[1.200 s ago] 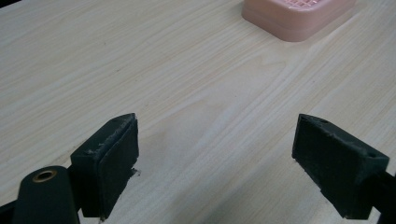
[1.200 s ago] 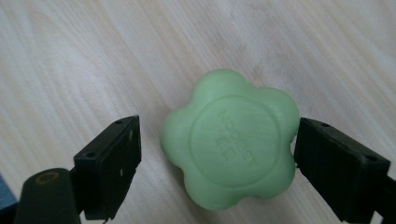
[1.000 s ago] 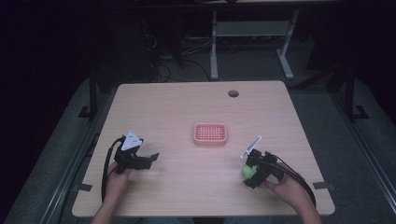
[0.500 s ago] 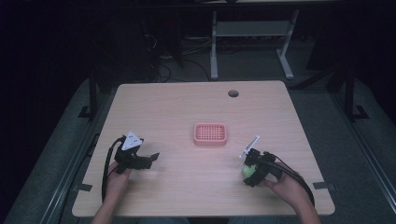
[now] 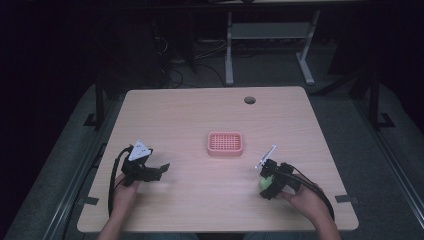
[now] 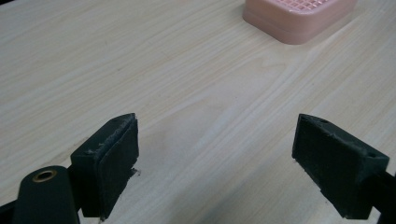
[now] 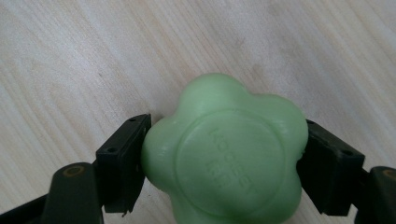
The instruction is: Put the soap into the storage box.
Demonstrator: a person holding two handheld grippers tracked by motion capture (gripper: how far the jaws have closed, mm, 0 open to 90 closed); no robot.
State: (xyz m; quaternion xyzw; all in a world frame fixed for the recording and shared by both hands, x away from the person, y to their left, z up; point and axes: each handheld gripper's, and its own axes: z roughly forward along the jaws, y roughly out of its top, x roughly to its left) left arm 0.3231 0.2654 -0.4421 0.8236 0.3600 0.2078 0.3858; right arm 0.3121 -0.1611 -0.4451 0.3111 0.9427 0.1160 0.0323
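Green flower-shaped soap, lobed edge, round embossed centre with faint lettering, clamped on both sides by right claw at near right of tabletop. Pink soap dish, rectangular, grid-slotted top, lies flat at centre, well apart from soap.

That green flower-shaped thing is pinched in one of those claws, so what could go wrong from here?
The green soap is rounded and lobed, and the right gripper grips it only at two side lobes, so it might slip or twist out. The pink dish sits apart, toward the table's middle, so a drop on the way would land on bare table. The left gripper is open, holds nothing and isn't touching the dish, so a clumsy placement could push it.
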